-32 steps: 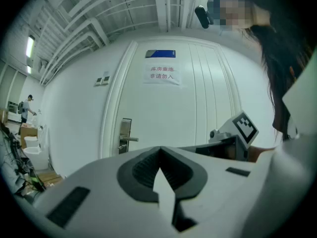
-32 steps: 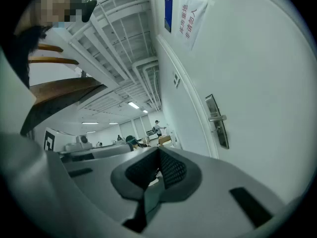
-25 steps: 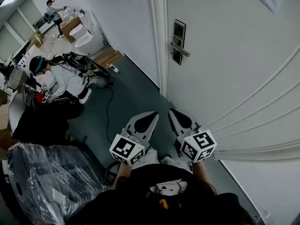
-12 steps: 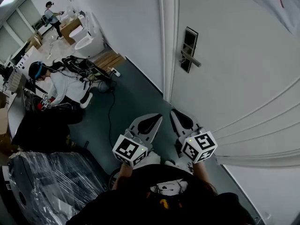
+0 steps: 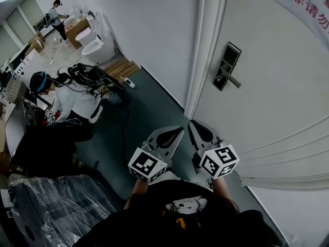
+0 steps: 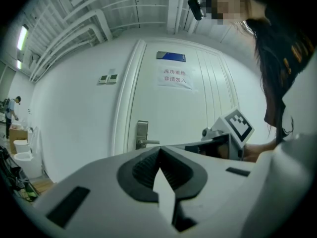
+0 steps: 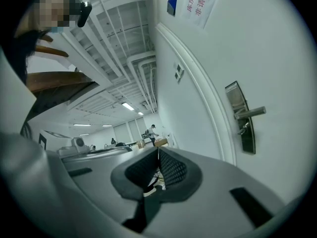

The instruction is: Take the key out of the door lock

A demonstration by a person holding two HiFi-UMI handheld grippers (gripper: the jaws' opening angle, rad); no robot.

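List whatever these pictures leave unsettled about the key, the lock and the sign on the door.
- Key: the lock plate is too small in the head view to show one; in the right gripper view something small sits under the handle, too small to name.
- Sign: cut off by the head view's top edge; too small to read in the left gripper view.

Place: was an open-plan lab/workshop hall.
Ceiling: bare white pipes & ducts ran overhead, w/ strip lights.
Door: white panelled door had a steel lever lock & a paper notice in red characters.
Far end: white toilet-like ceramic fixtures & brown cardboard boxes stood there.
Floor: black cables trailed near a seated person; clear-plastic-wrapped equipment sat nearby.
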